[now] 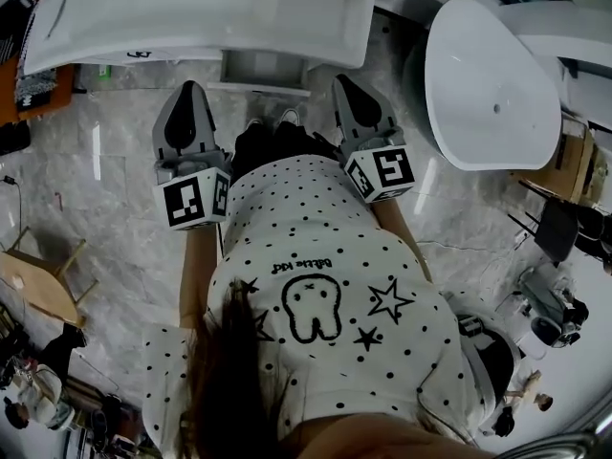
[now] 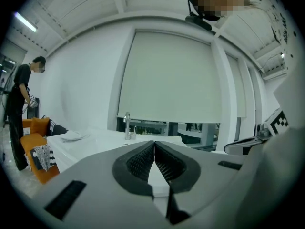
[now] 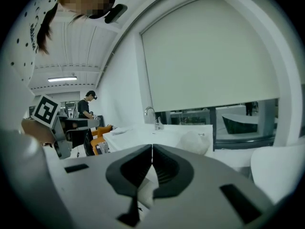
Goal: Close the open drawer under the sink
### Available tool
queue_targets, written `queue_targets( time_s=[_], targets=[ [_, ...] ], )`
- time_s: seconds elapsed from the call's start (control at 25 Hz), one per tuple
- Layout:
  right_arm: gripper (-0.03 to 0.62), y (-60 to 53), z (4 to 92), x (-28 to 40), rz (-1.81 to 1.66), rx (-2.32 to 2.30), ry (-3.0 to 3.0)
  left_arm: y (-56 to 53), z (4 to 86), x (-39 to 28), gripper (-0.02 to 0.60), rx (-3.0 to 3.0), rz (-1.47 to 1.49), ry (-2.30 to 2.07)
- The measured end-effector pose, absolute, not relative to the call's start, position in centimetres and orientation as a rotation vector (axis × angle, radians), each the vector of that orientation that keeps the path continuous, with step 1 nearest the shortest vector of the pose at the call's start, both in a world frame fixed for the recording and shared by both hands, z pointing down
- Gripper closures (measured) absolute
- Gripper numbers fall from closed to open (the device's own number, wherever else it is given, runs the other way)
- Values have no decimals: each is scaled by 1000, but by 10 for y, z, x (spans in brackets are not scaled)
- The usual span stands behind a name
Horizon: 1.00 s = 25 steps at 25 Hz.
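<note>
The left claw (image 1: 188, 89) and the right claw (image 1: 342, 82) are held out side by side in front of the person's body, pointing forward and slightly downward. Each claw's jaws are pressed together with nothing between them. The left forearm (image 1: 196, 256) and the right forearm (image 1: 397, 220) extend forward beside the torso.

White shirt (image 1: 316, 256) with black dots, stars and a tooth outline at lower centre, grey left gripper (image 1: 188, 92) and right gripper (image 1: 346, 84) bearing black-and-white marker cubes (image 1: 195, 200), grey marbled floor (image 1: 105, 189), white sink (image 1: 191, 12) at top
</note>
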State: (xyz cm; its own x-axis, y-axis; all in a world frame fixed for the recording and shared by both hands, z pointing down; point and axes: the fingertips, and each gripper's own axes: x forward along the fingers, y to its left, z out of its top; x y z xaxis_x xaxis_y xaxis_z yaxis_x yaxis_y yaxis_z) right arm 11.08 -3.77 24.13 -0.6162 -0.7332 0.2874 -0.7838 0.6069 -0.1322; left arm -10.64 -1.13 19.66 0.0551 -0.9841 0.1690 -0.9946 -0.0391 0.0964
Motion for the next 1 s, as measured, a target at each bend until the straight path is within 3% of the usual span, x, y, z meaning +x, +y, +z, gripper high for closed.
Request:
queue_targets(
  time_s=[1.0],
  targets=[
    [580, -35, 247, 128, 387, 1254, -2627, -2, 210, -96, 575, 2112, 101, -2018]
  ],
)
